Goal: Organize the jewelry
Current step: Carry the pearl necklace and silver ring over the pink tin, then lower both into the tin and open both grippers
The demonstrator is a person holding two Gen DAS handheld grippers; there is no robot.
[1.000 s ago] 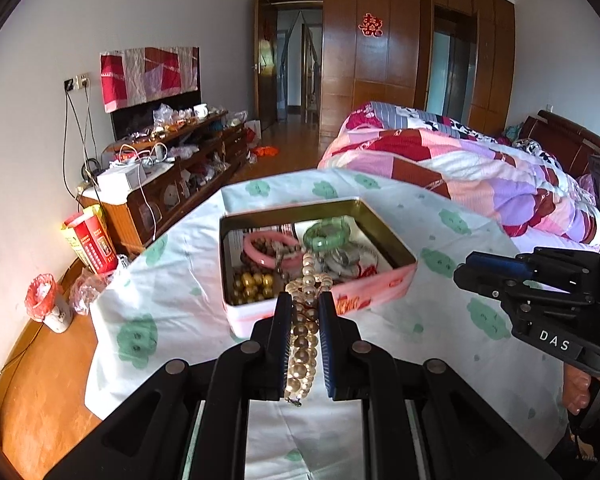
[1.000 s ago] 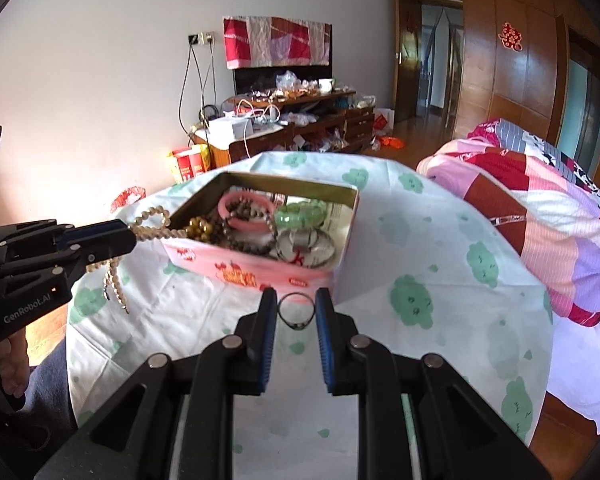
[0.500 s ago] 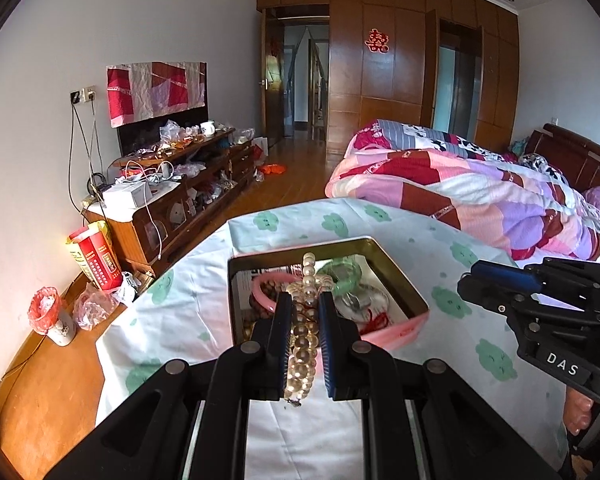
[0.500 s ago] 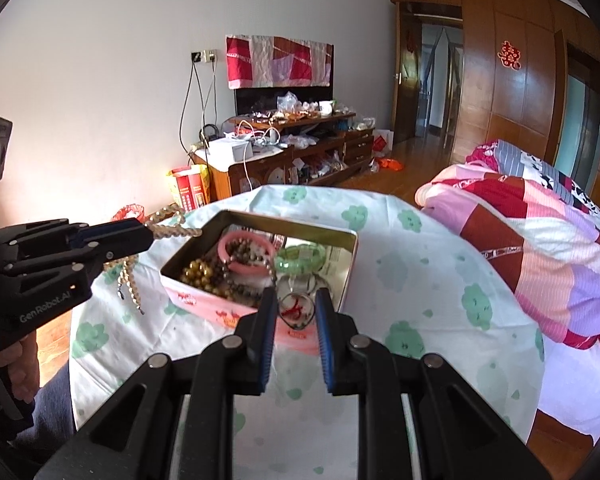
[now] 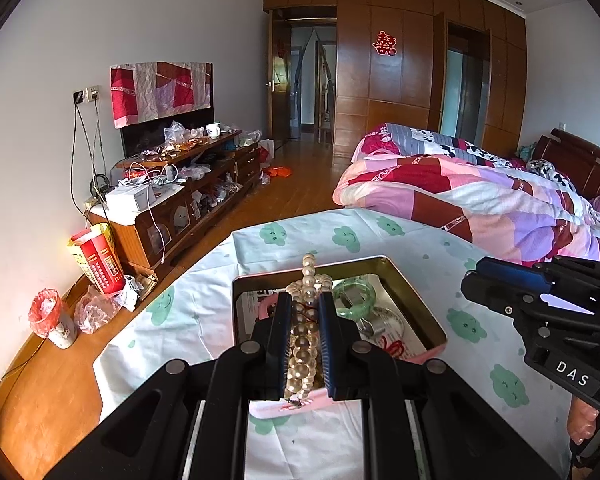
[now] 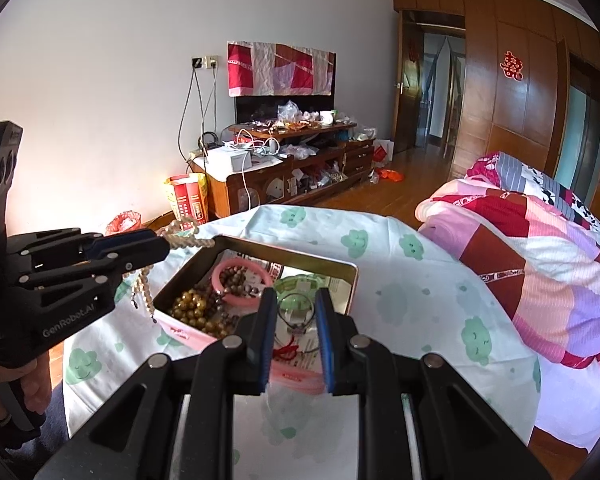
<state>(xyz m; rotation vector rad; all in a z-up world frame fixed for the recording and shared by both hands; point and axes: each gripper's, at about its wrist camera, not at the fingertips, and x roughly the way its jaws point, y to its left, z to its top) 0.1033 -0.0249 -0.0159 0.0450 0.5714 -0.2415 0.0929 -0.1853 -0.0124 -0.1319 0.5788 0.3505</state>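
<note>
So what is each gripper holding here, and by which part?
Left gripper: pearl bead strand, clamped mid-length, ends hanging loose. Right gripper: thin metal ring, pinched across its sides.

You've got a string of cream pearls (image 5: 303,336) pinched between the left jaws, its strands bunched together; one loop sticks out ahead over the tin's near rim and the loose end dangles below. Between the right jaws sits a thin metal ring (image 6: 296,314), upright and facing you. The open tin (image 6: 350,280), pink outside and gold inside, rests on the table with its lid off. Inside it lie a pink bangle (image 6: 242,284) with dark brown beads (image 6: 236,278) in its hoop, a heap of golden-brown beads (image 6: 192,310) at the left corner, and a pale green bangle (image 6: 300,282).
</note>
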